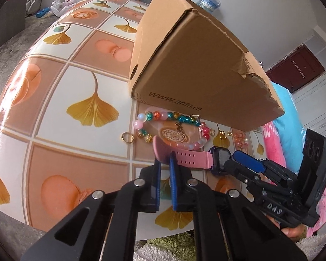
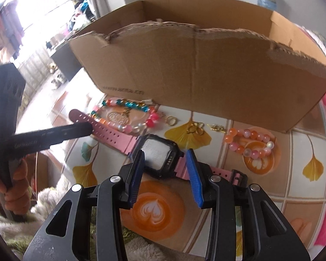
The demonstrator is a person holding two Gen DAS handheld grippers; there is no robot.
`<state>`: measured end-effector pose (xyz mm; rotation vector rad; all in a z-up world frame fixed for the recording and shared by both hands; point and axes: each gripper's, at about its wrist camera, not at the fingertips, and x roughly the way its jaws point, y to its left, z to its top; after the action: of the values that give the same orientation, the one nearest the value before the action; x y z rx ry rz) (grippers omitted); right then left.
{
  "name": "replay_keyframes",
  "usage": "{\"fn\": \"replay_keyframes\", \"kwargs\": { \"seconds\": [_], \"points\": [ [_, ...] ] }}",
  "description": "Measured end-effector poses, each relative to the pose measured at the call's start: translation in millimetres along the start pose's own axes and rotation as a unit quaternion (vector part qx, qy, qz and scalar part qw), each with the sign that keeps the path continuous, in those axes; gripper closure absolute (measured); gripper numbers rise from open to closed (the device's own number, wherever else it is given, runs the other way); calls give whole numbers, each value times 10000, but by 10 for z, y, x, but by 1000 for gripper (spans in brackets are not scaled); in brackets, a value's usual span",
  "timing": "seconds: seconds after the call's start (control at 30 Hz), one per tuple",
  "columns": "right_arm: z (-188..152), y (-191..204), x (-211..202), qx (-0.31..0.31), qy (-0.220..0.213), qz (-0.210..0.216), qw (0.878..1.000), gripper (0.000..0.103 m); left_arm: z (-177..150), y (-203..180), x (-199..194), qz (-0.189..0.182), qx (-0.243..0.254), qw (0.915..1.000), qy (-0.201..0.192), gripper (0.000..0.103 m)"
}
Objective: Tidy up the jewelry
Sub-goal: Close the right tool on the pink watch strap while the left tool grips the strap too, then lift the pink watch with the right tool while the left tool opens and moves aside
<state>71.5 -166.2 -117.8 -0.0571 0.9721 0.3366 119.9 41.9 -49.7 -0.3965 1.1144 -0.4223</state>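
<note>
A pink-strapped watch with a black square case (image 2: pixel 156 155) lies on the patterned table, and both grippers are on it. My left gripper (image 1: pixel 165 163) is shut on the free end of the pink strap (image 1: pixel 191 158); in the right wrist view it reaches in from the left (image 2: pixel 88 128). My right gripper (image 2: pixel 165 152) is shut across the watch case, its blue pads against both sides. A multicoloured bead bracelet (image 1: pixel 169 116) and a gold ring (image 1: pixel 127 138) lie just beyond the strap. An orange-pink bead bracelet (image 2: pixel 250 143) and gold earrings (image 2: pixel 194 129) lie to the right.
An open cardboard box (image 2: pixel 206 69) with a torn front wall stands directly behind the jewelry. The tablecloth (image 1: pixel 76 87) has ginkgo leaves and coffee cups printed on it. A fluffy rug shows below the table's near edge. A person's hand (image 2: pixel 17 187) holds the left gripper.
</note>
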Motion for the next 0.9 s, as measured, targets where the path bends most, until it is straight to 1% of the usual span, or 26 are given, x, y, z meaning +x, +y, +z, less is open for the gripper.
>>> {"fn": "replay_keyframes", "kwargs": {
  "seconds": [0.03, 0.07, 0.17, 0.23, 0.3, 0.43, 0.53, 0.6, 0.67, 0.7, 0.73, 0.8, 0.83, 0.9],
  "points": [
    [-9, 41, -11, -110, -36, 21, 9999, 62, 0, -15, 6, 19, 16, 10000, 39, 99],
    [-20, 99, -36, -297, -103, 24, 9995, 57, 0, -36, 4, 49, 49, 10000, 45, 99],
    [-60, 313, -84, -987, -284, -70, 9947, 49, 5, -65, -39, 1, 104, 9999, 21, 100],
    [-98, 419, -59, -1370, -319, -172, 9899, 48, 24, -83, -76, -93, 86, 9999, 2, 100],
    [-113, 526, -23, -1679, -340, -243, 9849, 48, 48, -90, -154, -317, 45, 9995, -74, 100],
    [-114, 644, 55, -1963, -398, -283, 9793, 48, 98, -112, -273, -744, -75, 9971, -158, 100],
    [-110, 682, 92, -2115, -482, -381, 9754, 48, 98, -133, -305, -951, -131, 9953, -133, 100],
    [-98, 731, 167, -2164, -511, -415, 9741, 52, 89, -145, -315, -1079, -158, 9940, -107, 100],
    [-103, 734, 208, -2237, -524, -517, 9719, 61, 83, -170, -313, -1196, -190, 9926, -59, 100],
    [-114, 755, 229, -2283, -553, -574, 9703, 63, 81, -170, -327, -1216, -194, 9924, -37, 100],
    [-125, 784, 229, -2296, -583, -610, 9696, 71, 79, -189, -324, -1224, -192, 9923, -31, 101],
    [-123, 832, 241, -2230, -642, -647, 9706, 81, 72, -196, -341, -1202, -191, 9926, -29, 100],
    [-116, 825, 254, -2186, -633, -645, 9716, 90, 65, -197, -346, -1170, -191, 9929, -38, 100],
    [-96, 775, 218, -2090, -639, -543, 9743, 95, 52, -191, -367, -1049, -153, 9943, -97, 100]
  ]
}}
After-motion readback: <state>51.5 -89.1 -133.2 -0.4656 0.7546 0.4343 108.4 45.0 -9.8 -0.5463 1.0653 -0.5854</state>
